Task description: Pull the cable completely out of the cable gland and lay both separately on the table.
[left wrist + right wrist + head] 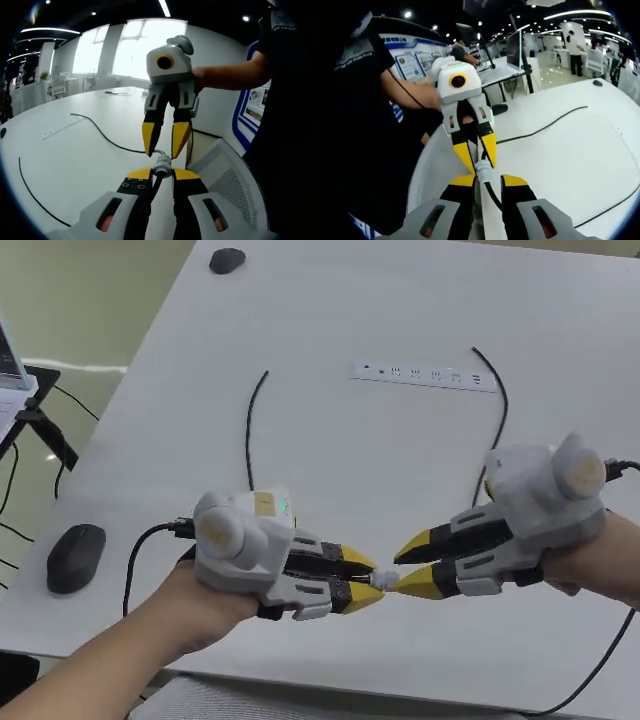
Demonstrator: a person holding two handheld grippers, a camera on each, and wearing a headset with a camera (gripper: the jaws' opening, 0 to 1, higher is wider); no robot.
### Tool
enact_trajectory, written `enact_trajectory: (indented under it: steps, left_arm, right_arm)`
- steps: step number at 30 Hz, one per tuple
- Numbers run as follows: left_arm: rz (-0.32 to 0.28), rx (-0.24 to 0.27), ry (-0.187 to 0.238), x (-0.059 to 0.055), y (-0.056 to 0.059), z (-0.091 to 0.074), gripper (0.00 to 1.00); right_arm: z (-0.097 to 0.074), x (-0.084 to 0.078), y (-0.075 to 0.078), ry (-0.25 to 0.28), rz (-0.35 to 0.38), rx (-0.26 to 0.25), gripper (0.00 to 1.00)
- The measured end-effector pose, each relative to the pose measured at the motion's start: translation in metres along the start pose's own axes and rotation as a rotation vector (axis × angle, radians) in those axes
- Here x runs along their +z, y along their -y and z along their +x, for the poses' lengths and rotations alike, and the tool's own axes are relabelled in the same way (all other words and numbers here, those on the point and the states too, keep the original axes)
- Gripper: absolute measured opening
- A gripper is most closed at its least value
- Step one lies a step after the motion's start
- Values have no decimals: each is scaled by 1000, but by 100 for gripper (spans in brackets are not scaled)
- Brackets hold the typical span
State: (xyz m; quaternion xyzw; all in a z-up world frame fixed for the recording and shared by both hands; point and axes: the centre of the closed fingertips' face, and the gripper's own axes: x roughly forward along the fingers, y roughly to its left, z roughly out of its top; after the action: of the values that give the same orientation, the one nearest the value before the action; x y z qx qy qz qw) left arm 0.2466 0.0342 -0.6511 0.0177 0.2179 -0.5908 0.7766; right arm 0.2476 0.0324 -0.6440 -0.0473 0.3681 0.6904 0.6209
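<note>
One grip is made: left gripper (378, 581) clamps the cable gland (385, 580). Right gripper (399, 573), jaws spread, must seize the cable (492, 194) and pull.

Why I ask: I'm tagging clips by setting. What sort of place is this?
Probably an open-plan office or lab: a large white table carries a power strip and a computer mouse, and the right gripper view shows more desks under ceiling strip lights.

Bare surface (330, 440) was seen between two runs of cable (250, 425), bounded beyond by a power strip (423, 375); a mouse (75, 558) was set near its edge.
</note>
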Motion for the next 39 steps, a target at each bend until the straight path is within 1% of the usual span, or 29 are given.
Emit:
enact_trajectory:
  steps: [2,3,5,6,7,8,9,10,11,12,13,14,15,16,17,18,20,25,27,28,30,32,33,35,37,39]
  left_arm:
    - [0,4,5,3,-1,0,15]
    - [13,11,7,4,-2,0,15]
    - [25,12,-1,6,-2,2,15]
    - [29,13,-2,7,-2,2,15]
    - [34,16,-1,9,-2,3,15]
    - [37,17,0,10,-2,3,15]
    - [38,18,0,11,-2,4,15]
    - [40,20,0,13,-2,4,15]
    - [42,22,2,14,-2,4,15]
    - [39,21,3,16,-1,6,15]
    - [44,23,2,16,-1,6,15]
    - [53,26,-1,17,-1,7,15]
    - [55,27,-4,17,-1,8,15]
    - [60,29,-6,18,-1,9,15]
    - [63,30,-7,19,-1,9,15]
    - [69,37,-10,20,-1,10,15]
    - [70,41,-10,22,1,11,15]
    - [62,59,-12,22,1,14,15]
    - [63,62,-6,23,1,14,15]
    - [62,58,-4,24,2,15,15]
    - [64,59,0,27,4,16,15]
    - [69,67,-10,26,5,17,15]
    - [62,66,-16,25,5,17,15]
    - [56,68,-30,20,5,18,15]
    - [32,61,-36,18,8,18,15]
    - [31,62,-36,16,9,17,14]
  right_arm:
    - [-1,3,3,33,47,20,15]
    - [-2,5,2,58,81,50,15]
    - [-4,8,1,89,128,93,13]
    - [-6,9,-1,98,154,118,13]
    - [-7,10,-3,112,193,154,14]
    - [-8,10,-3,115,207,165,14]
    - [-9,10,1,119,202,168,13]
    - [-10,10,1,125,212,181,12]
    - [-10,12,-2,137,257,212,14]
    - [-11,11,-1,138,274,223,15]
    - [-11,8,1,128,281,232,16]
    - [-11,7,2,126,277,231,15]
    - [-12,6,2,120,279,241,14]
    - [-12,4,0,113,289,255,14]
    - [-13,2,-5,96,319,283,14]
    - [-13,0,-6,81,317,293,13]
    - [-13,-1,-8,78,300,301,11]
    - [-16,-3,-8,81,320,327,10]
    - [-19,0,-10,104,332,345,10]
    - [-21,3,-12,119,361,367,9]
    - [-21,1,-11,122,364,362,9]
    - [-21,1,-12,123,346,356,8]
    - [-20,-2,-11,111,317,340,8]
    - [-17,-4,-11,96,227,305,8]
    - [-14,-7,-13,76,167,277,7]
    - [-12,-6,-13,68,133,248,7]
